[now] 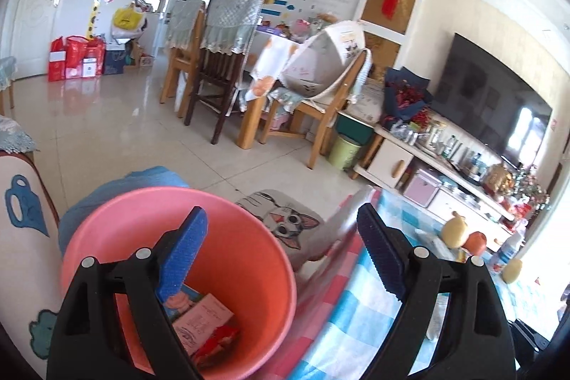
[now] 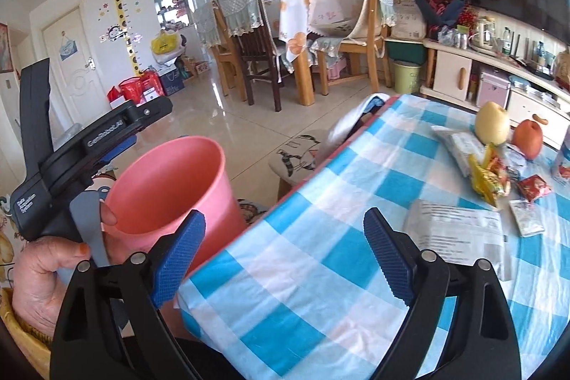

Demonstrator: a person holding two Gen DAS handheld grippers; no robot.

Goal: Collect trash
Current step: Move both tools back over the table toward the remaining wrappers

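Bench (image 2: pixel 320 237) with a blue and white checked cloth fills the right half of the right wrist view, and its near corner points toward the camera. Just beside its left edge stands the pink bin (image 1: pixel 178 259), upright on the floor, with its long axis vertical and its open mouth facing up. Inside the bin, seen from the left wrist view, lie a pale pink printed packet (image 1: pixel 203 319), a red wrapper (image 1: pixel 217 341) under it, and one more colourful packet near the blue pad.

On the bench, a large grey printed bag (image 2: pixel 459 230) lies flat, with its long axis running across the bench from left to right. Behind it there is a white pouch (image 2: pixel 459 145), lying slanted. A yellow snack wrapper (image 2: pixel 486 178) lies between them, crumpled, with its long side pointing away from the camera. To the right are a small red wrapper (image 2: pixel 534 187) and a small clear sachet (image 2: pixel 527 216). A yellow pear (image 2: pixel 493 125) and an orange-red fruit (image 2: pixel 530 138) stand at the far side.

Left tongs (image 1: pixel 281 248) hang above the bin mouth, spread wide, with nothing between them. A hand (image 2: pixel 46 273) grips their black handle. Right tongs (image 2: pixel 285 244) are over the bench corner, also spread wide and empty.
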